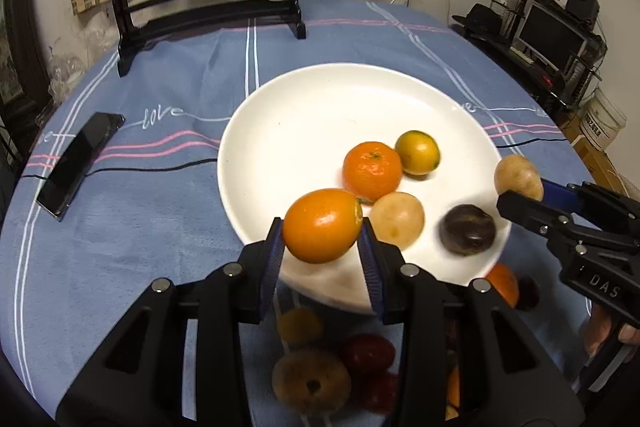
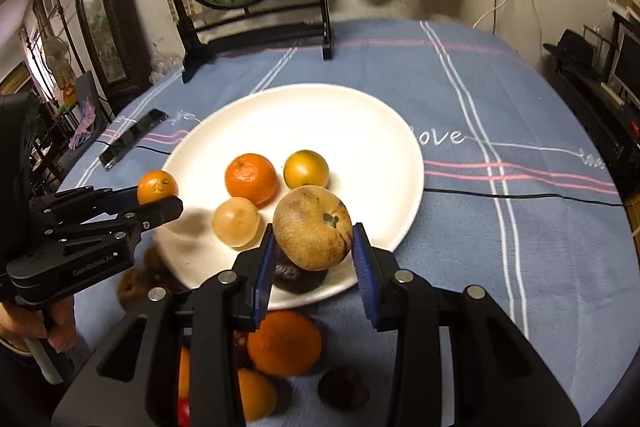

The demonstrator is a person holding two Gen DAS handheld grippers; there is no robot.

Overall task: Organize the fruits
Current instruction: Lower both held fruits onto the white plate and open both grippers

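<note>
Left wrist view: your left hand-held gripper (image 1: 322, 231) squeezes an orange fruit (image 1: 322, 225) between its blue pads, lifted over the near rim of the white plate (image 1: 296, 115). Four fruits already sit there, so this one probably goes beside them. More fruits wait on the worktop (image 1: 160, 227) below.

Right wrist view: your right hand-held gripper (image 2: 314, 247) pinches a tan round fruit (image 2: 312, 227) above the plate's near edge, over a dark fruit (image 2: 298, 279). Each hand carries one, likely to fill the plate faster.
</note>
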